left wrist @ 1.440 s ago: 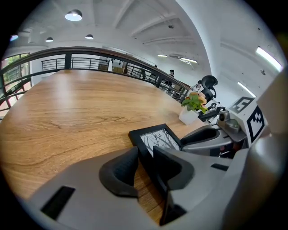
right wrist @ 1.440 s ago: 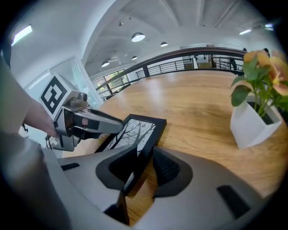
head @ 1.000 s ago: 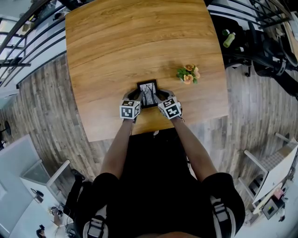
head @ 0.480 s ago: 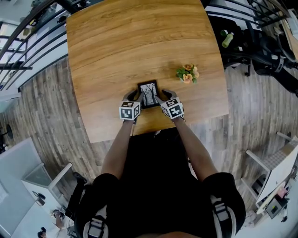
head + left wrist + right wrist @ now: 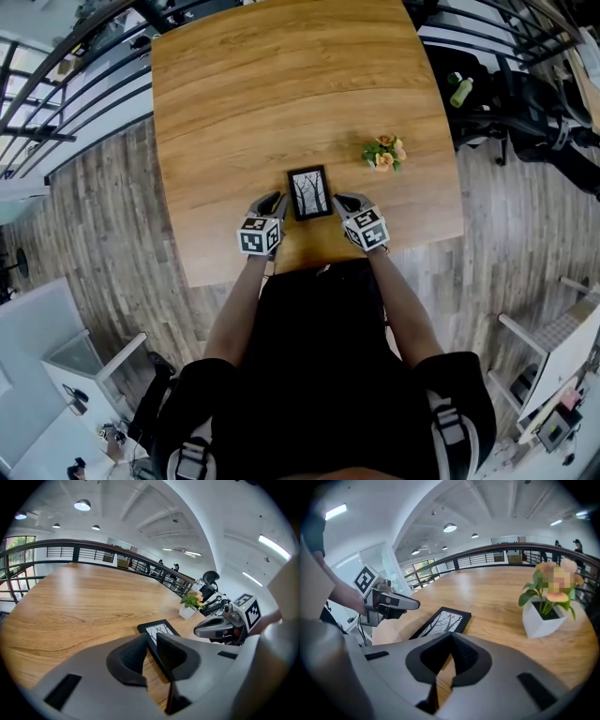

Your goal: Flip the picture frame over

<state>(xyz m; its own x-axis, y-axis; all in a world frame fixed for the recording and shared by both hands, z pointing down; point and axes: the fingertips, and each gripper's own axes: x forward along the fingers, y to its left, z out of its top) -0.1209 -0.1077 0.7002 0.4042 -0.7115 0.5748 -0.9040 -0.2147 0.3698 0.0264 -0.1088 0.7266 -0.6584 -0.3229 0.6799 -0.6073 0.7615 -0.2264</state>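
Tabletop [image 5: 281, 84] of light wood lies under both your tools. At the left, your left gripper [image 5: 275, 200] sits close beside the picture frame [image 5: 309, 193] without touching it. Its jaws have just been closing and now stand a narrow slit apart, pinching nothing. The black-bordered frame lies flat between your two tools, near the table's near edge, with its tree picture facing up. On its other side, your right gripper [image 5: 343, 199] is also clear of the frame. Its jaws have just closed too, and the tips are pressed together on nothing. Farther right and farther from you, the potted flowers [image 5: 382, 153] stand upright in a white pot, apart from the frame.
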